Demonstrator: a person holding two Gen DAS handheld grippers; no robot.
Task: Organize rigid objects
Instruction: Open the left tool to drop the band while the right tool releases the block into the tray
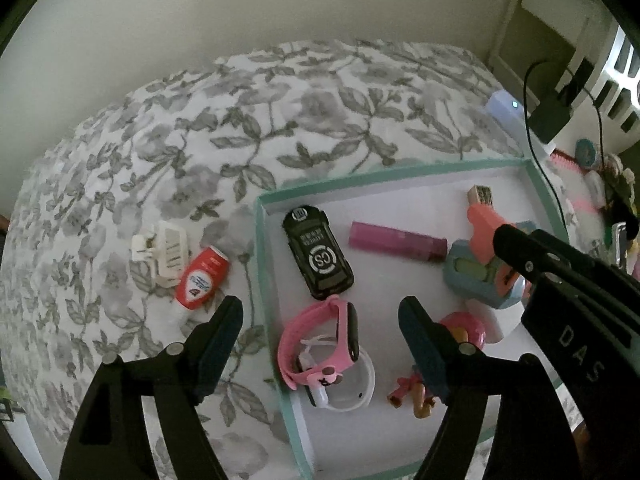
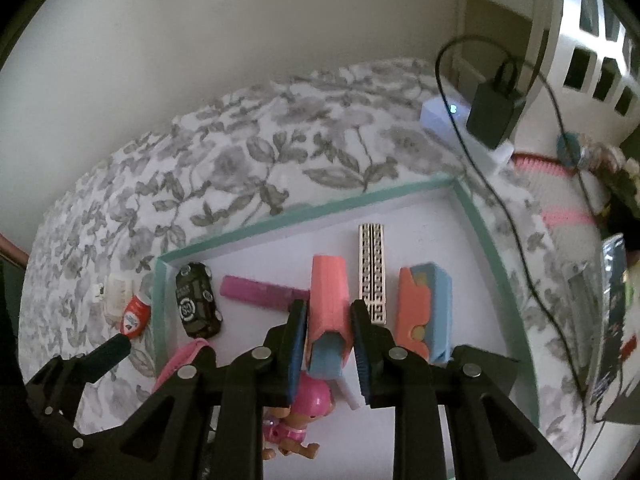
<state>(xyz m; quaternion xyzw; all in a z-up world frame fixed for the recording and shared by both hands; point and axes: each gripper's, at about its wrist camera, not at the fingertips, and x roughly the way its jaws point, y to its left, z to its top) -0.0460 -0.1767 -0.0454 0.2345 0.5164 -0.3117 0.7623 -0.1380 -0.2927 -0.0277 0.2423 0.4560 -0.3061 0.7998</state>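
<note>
I'm mid-sorting into the tray (image 1: 404, 168) on the bed (image 1: 280, 112); my left gripper (image 1: 320, 312) hangs released above the pink watch (image 1: 320, 344) lying in the tray. My right gripper (image 2: 330, 312) straddles the coral block (image 2: 328, 292), jaws slightly parted; whether they're gripping it I cannot tell. Next, I judge, the red bottle (image 1: 202, 276) and white clip (image 1: 164, 250), both outside the tray; only the right view shows the patterned bar (image 2: 373, 268) whole.

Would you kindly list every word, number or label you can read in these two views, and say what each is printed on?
"DAS": white letters on the black body of the right gripper, seen from the left wrist.
"CS", mirrored, in a ring: roof of the black toy car.
Smaller lettering on the car's roof: too blurred to read.
Print on the red and white squeeze bottle: too blurred to read.
</note>
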